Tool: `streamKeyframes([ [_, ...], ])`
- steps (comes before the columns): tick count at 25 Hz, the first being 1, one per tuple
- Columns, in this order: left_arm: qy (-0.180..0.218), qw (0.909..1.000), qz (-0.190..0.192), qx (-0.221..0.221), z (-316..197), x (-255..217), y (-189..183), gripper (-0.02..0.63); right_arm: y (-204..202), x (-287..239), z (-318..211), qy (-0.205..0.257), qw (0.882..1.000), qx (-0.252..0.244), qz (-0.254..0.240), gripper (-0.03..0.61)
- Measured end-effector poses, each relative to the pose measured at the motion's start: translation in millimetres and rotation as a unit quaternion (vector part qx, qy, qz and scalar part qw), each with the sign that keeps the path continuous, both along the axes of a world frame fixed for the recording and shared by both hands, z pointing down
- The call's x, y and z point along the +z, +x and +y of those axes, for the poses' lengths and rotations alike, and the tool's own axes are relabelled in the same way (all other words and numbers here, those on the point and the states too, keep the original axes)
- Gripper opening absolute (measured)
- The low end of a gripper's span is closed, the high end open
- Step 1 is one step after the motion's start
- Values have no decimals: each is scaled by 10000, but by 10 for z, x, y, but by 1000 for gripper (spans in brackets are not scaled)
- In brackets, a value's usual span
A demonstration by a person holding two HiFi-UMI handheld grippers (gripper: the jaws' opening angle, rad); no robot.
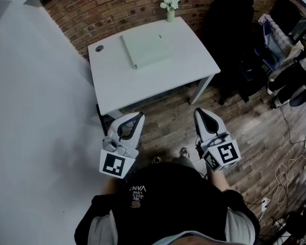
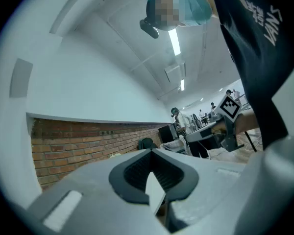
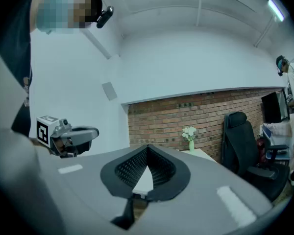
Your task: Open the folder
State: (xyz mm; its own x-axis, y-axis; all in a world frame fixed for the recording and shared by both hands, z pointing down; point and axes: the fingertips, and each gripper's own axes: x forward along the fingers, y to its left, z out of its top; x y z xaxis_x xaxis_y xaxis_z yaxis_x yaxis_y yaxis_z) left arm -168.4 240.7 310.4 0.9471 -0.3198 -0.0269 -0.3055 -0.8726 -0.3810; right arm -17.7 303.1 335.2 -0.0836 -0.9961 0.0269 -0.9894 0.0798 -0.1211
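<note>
A pale green folder (image 1: 147, 49) lies closed and flat on the white table (image 1: 194, 60), towards its back. Both grippers hang in front of the person's body, short of the table's front edge and well away from the folder. My left gripper (image 1: 138, 117) is shut, its jaws meeting at the tips with nothing between them (image 2: 151, 152). My right gripper (image 1: 199, 113) is also shut and empty (image 3: 148, 148). The folder does not show in either gripper view.
A small vase of white flowers (image 1: 170, 4) stands at the table's back edge, and a dark round disc (image 1: 99, 48) sits at its left corner. A black office chair (image 1: 233, 40) is to the right. Shoes and cables (image 1: 290, 91) lie on the wooden floor. A brick wall runs behind.
</note>
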Motion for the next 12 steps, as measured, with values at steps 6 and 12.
streamKeyframes([
  [6, -124, 9998, -72, -160, -80, 54, 201, 0, 259, -9, -73, 19, 10000, -42, -43, -2],
  [12, -74, 9991, -68, -405, -158, 16, 507, 0, 604, -12, -132, -55, 9996, -242, -118, -2],
])
